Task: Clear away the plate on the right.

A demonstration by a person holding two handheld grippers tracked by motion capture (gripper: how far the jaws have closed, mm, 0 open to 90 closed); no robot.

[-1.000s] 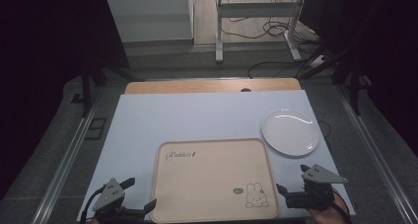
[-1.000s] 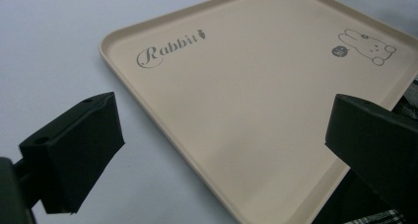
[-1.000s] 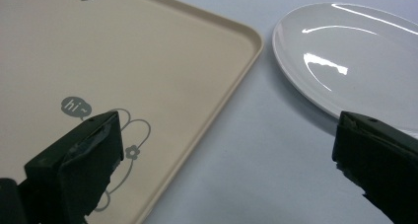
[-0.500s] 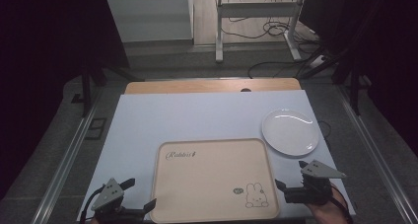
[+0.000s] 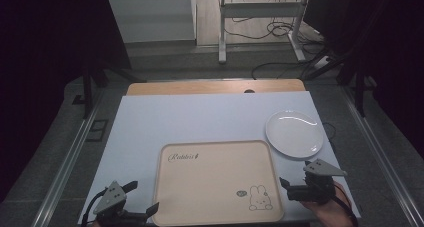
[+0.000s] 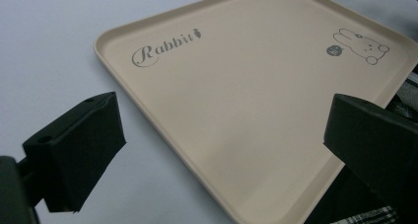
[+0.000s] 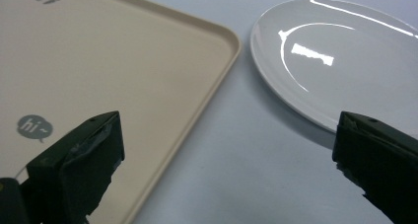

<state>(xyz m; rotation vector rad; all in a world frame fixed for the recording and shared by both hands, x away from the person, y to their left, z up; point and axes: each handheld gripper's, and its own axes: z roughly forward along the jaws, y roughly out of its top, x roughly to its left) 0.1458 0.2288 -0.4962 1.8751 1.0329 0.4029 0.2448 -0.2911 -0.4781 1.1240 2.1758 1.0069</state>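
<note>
A beige tray (image 5: 217,182) is seen lying flat at the near middle of the desk (image 5: 200,117), with a white plate (image 5: 294,134) just beside its far right corner. The left tool (image 5: 142,207) is held wide open at the tray's near left corner, and the right tool (image 5: 286,187) wide open just off its right edge, gripping nothing. An approach step is judged to be in hand; next, a tray edge must be brought between the jaws before closing.

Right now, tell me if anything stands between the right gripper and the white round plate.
Nothing visible does. The right gripper has open jaws, and bare white tabletop lies between it and the white round plate. The beige rectangular tray lies apart, beside that path.
</note>
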